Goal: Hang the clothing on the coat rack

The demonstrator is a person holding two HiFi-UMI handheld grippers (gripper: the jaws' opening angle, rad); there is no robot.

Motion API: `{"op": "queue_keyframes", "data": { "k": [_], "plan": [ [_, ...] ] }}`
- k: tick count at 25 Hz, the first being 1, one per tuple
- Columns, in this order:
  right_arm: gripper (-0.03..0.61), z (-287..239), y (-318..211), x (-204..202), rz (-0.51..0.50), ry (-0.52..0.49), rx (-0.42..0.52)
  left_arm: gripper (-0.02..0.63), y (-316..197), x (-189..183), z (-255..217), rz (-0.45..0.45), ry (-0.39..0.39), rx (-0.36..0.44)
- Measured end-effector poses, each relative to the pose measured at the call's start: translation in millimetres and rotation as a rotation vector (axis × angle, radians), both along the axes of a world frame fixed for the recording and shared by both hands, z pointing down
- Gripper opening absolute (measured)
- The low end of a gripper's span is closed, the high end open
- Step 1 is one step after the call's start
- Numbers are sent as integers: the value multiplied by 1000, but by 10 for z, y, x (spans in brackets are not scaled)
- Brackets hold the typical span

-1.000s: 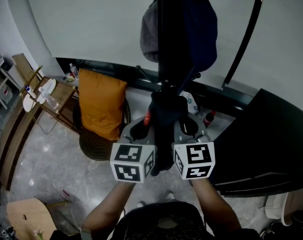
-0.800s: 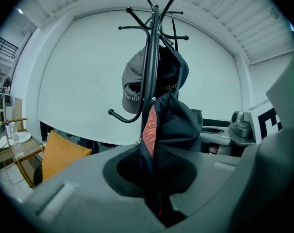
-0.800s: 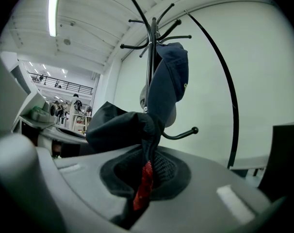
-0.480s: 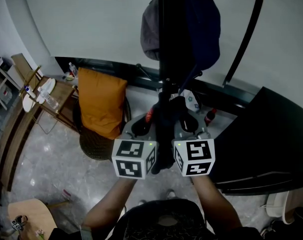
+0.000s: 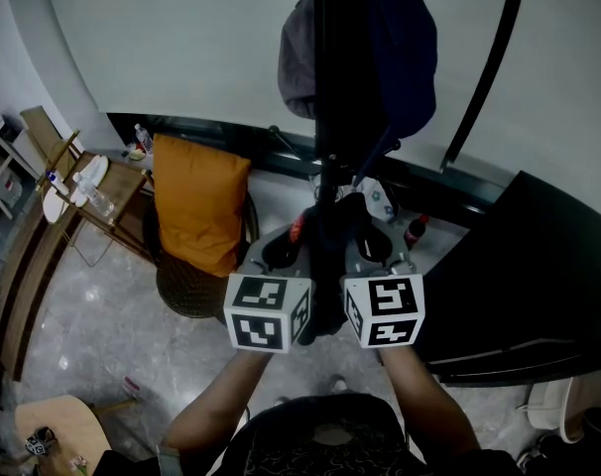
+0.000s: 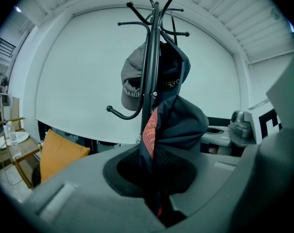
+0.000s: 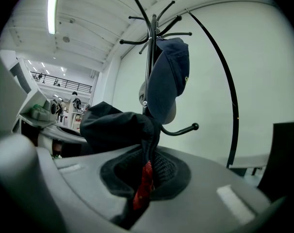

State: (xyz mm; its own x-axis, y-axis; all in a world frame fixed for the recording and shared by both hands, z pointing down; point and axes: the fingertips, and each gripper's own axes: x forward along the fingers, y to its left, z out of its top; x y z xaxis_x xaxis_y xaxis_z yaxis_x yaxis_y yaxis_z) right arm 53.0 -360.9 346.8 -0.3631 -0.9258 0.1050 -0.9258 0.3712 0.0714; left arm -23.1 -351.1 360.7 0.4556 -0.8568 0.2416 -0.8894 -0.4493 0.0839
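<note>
- Coat rack [image 5: 330, 117]: black pole directly ahead, with curved hooks branching off at the top and lower down. It is the tallest thing in view.
- Black curved rod [image 5: 489, 67]: sweeps up just right of the rack. A wide swing to that side could catch it.
- Dark furniture [image 5: 529, 286]: a large black shape low on the right, well clear of the hooks.
- Orange cushion [image 5: 196, 206]: sits on a seat to the left, below and apart from the work.
- Garment [image 5: 328, 256]: dark cloth with a red lining strip, bunched between the two tools just in front of the pole and not yet on any hook. It looks light, soft and floppy, so it will probably sag and fold wherever it is unsupported. A collar or loop would be the best hold, though none can be made out in the bunch.
- Caps: a grey cap [image 6: 132, 81] and a navy cap [image 7: 169, 76] already fill hooks on either side of the pole. They crowd the upper part, so the garment may brush them.
- Left gripper [image 6: 157, 208]: jaws pressed together on the cloth.
- Right gripper [image 7: 137, 203]: jaws likewise pinched on the cloth, red strip showing between them.
- Lower hooks: one bare hook on the left [image 6: 120, 113] and one on the right [image 7: 183, 129], likely the easiest targets.
</note>
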Motion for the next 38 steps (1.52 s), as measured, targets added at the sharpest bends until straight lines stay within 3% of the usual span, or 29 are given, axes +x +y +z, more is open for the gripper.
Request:
{"op": "queue_keyframes", "data": {
  "k": [38],
  "plan": [
    [15,498,105,-37,1,28,-104,35,140,-5,392,-1,5,-87]
  ]
}}
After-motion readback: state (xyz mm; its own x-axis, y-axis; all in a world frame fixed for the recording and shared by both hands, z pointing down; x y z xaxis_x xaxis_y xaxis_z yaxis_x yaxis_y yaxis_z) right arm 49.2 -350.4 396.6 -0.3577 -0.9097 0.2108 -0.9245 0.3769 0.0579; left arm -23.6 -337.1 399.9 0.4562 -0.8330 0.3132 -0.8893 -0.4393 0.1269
